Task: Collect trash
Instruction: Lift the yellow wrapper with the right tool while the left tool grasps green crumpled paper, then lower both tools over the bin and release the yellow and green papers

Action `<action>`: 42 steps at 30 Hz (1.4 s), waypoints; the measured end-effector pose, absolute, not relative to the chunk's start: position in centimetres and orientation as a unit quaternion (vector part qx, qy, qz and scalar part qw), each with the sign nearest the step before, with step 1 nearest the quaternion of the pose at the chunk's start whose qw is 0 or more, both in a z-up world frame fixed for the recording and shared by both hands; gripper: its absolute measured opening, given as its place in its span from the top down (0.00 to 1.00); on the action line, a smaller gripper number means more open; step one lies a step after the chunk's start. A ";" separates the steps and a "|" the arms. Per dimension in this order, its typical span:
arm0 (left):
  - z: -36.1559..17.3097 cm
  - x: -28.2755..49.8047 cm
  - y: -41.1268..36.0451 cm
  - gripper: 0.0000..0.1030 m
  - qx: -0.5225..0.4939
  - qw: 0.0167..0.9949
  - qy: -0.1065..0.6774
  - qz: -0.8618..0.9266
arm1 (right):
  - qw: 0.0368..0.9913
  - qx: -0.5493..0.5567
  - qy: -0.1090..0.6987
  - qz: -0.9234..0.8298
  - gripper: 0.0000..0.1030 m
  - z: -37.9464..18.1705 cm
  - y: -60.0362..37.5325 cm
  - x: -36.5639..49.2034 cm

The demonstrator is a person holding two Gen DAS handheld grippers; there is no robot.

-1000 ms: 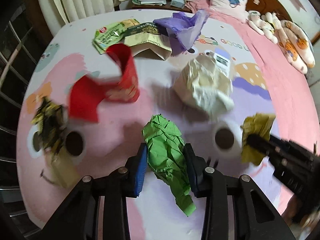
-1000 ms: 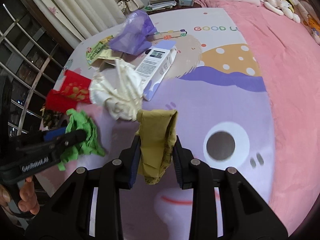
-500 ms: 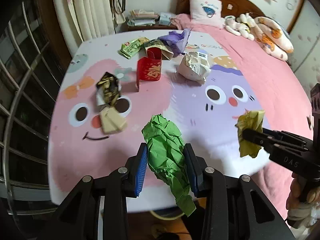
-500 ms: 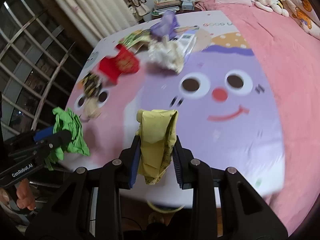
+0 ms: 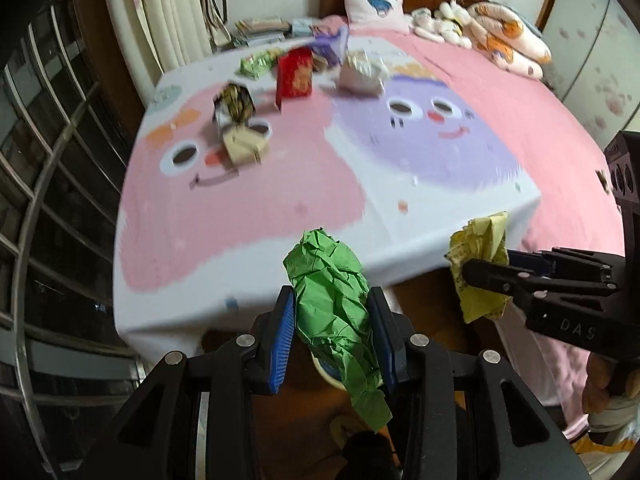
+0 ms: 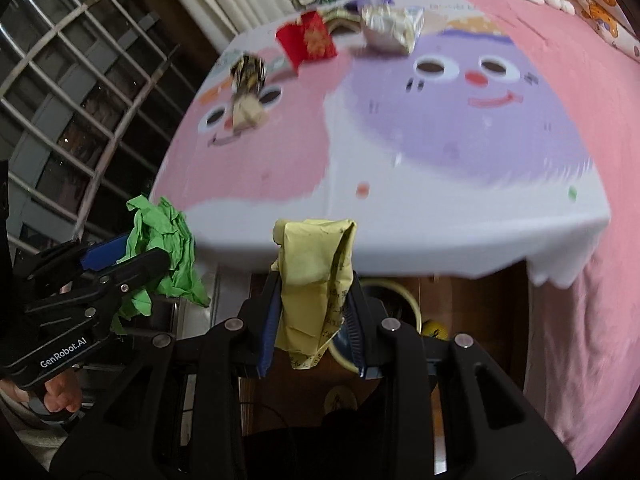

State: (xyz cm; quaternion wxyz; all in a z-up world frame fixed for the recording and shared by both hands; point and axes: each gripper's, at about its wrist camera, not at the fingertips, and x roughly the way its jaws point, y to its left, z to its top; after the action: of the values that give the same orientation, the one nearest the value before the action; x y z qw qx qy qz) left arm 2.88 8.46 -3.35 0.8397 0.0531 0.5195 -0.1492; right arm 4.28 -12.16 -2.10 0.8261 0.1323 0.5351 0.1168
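My left gripper (image 5: 332,336) is shut on a crumpled green paper (image 5: 332,296), held beyond the near edge of the table, above the floor. My right gripper (image 6: 312,316) is shut on a folded yellow paper (image 6: 316,276), also off the table's near edge. Each shows in the other's view: the yellow paper (image 5: 480,264) to the right, the green paper (image 6: 164,248) to the left. A yellow-rimmed bin (image 6: 400,292) sits on the floor just behind the yellow paper; its rim (image 5: 324,370) peeks under the green paper.
The table (image 5: 280,200) has a pink and purple cartoon cloth. At its far end lie a red packet (image 5: 296,74), a white crumpled wad (image 5: 360,70), a green wrapper (image 5: 256,65), a purple bag (image 5: 332,44), a dark foil wrapper (image 5: 234,106) and a tan packet (image 5: 244,146). A pink bed (image 5: 540,92) stands at right, a window grille (image 5: 48,160) at left.
Both grippers have pulled back from over the table to beyond its near edge, still holding their papers. The floor and the bin have come into view below them.
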 end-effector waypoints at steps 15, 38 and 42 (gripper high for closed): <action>-17.1 0.4 5.3 0.65 0.064 0.768 0.614 -0.169 | 0.762 0.174 0.620 0.069 0.74 -15.6 -12.1 0.3; -42.0 5.5 1.6 0.52 0.049 0.735 0.668 -0.106 | 0.719 0.166 0.673 0.044 0.64 -42.0 -14.6 2.0; -42.7 5.6 1.6 0.16 0.045 0.736 0.669 -0.095 | 0.720 0.175 0.670 0.048 0.46 -42.7 -14.9 2.1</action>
State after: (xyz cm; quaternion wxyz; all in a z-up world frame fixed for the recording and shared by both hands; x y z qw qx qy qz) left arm 5.56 1.60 -42.67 0.7357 0.0451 0.6690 -0.0952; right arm 2.07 -14.93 -42.73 0.7201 0.1751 0.6698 0.0478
